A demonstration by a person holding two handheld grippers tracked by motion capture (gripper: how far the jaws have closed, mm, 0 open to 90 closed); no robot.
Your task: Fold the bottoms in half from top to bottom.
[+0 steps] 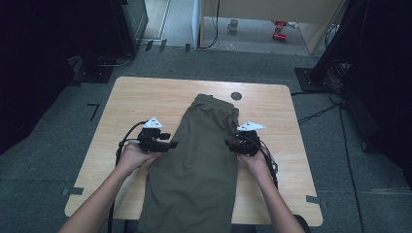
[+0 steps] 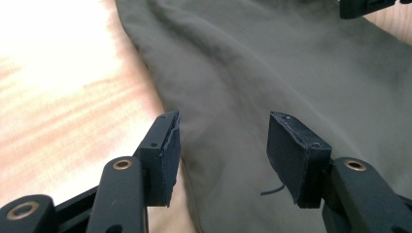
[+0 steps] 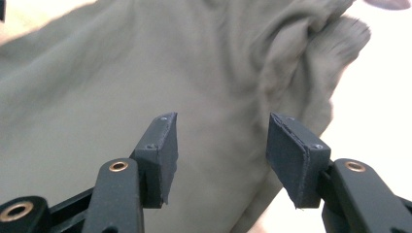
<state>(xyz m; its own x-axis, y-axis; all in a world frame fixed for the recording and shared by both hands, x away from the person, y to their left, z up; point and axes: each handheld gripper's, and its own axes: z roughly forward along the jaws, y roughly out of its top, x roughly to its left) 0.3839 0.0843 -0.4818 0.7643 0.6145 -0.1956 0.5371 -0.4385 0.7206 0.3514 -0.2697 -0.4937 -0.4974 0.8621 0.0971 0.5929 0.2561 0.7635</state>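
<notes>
Black left gripper (image 1: pixel 170 144), black right gripper (image 1: pixel 228 142), grey three-cornered top plates, brass-ringed screws, trailing black cables

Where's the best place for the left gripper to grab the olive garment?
Probably the olive garment at its folded side edge beside the left gripper, coming in level from the bare table side: the edge lies slightly raised and the jaws stand open there.

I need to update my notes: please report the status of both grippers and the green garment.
Left gripper open at garment's left edge. Right gripper open at its right edge. Garment flat on table, nothing held. Nothing in the way.
</notes>
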